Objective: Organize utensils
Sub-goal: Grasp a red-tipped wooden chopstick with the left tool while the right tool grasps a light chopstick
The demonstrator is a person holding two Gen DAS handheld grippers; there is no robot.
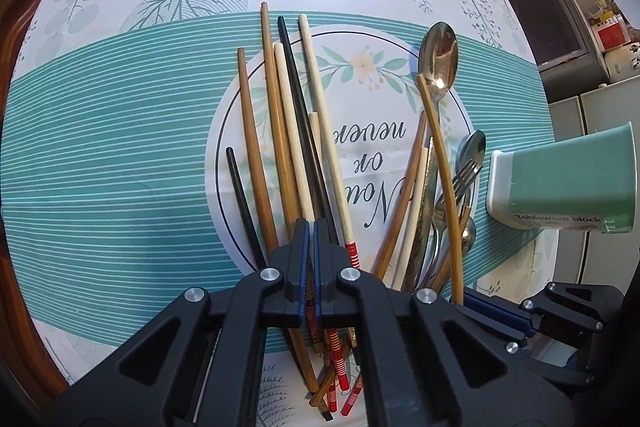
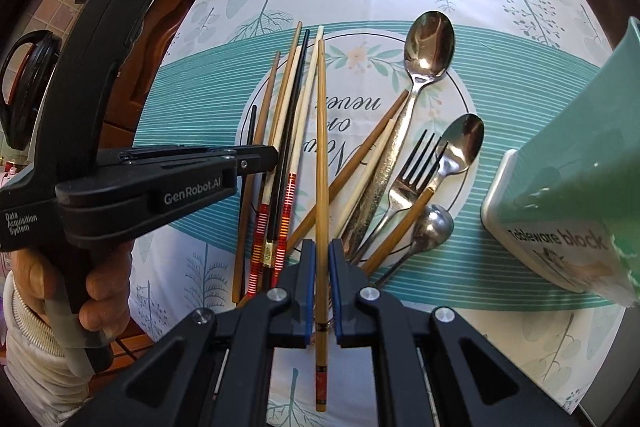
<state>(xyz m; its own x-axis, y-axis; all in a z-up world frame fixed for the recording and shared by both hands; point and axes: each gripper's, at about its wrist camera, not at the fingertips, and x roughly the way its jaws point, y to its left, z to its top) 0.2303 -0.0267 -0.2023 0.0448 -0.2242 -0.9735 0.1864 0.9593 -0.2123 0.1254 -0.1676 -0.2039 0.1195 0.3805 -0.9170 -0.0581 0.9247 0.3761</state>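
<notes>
A loose heap of chopsticks (image 1: 280, 127) in brown, cream and black lies on the tablecloth (image 1: 120, 155), with my left gripper (image 1: 310, 225) shut just above it and nothing between its pads. In the right wrist view the left gripper (image 2: 268, 158) comes in from the left over the same chopsticks (image 2: 280, 115). My right gripper (image 2: 322, 247) is shut on one bamboo chopstick (image 2: 321, 147), which points away from me; the left wrist view shows that chopstick (image 1: 440, 163) rising from the right gripper (image 1: 464, 301). A large spoon (image 2: 428, 43), fork (image 2: 408, 179) and two smaller spoons (image 2: 464, 143) lie to the right.
A green utensil holder (image 2: 560, 187) with a white base labelled "Tableware block" lies on its side at the right, also seen in the left wrist view as the holder (image 1: 560, 183). A hand (image 2: 100, 291) grasps the left gripper's handle. Wooden furniture borders the table on the left.
</notes>
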